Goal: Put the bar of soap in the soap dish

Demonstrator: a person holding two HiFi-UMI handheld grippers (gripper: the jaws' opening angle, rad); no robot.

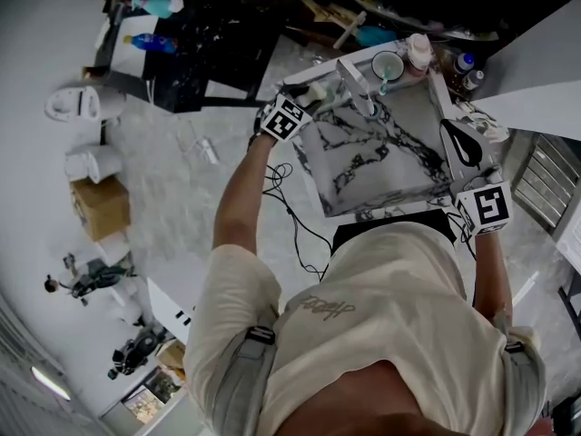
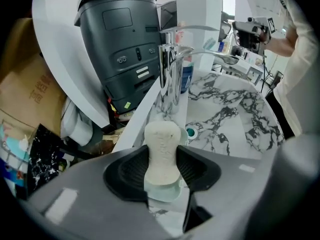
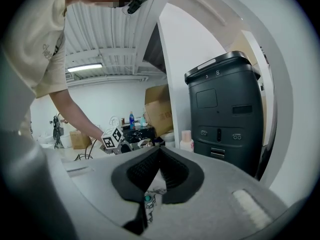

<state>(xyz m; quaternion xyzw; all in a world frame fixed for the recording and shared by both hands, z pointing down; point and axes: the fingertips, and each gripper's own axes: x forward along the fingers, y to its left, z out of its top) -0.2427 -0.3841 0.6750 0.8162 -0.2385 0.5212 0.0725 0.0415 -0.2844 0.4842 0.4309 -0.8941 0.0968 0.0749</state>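
Right now you're at the marble sink [image 1: 363,166], with its chrome tap [image 2: 172,74] standing just beyond your left gripper [image 2: 161,164]. Your right gripper [image 3: 159,171] hangs off at the basin's near right corner, jaws brought together with nothing between them. The left one is clamped on the bar of soap [image 2: 161,144], which stands on end between the pads. The pale green soap dish [image 2: 162,193] sits directly under it on the sink's left rim. Whether the soap's lower end already touches the dish, I can't tell. By my reading you're at the placing step, nearly done. Next you'd want to lower until the soap bears on the dish, then spread the jaws gently so it settles flat rather than tipping over the rim.
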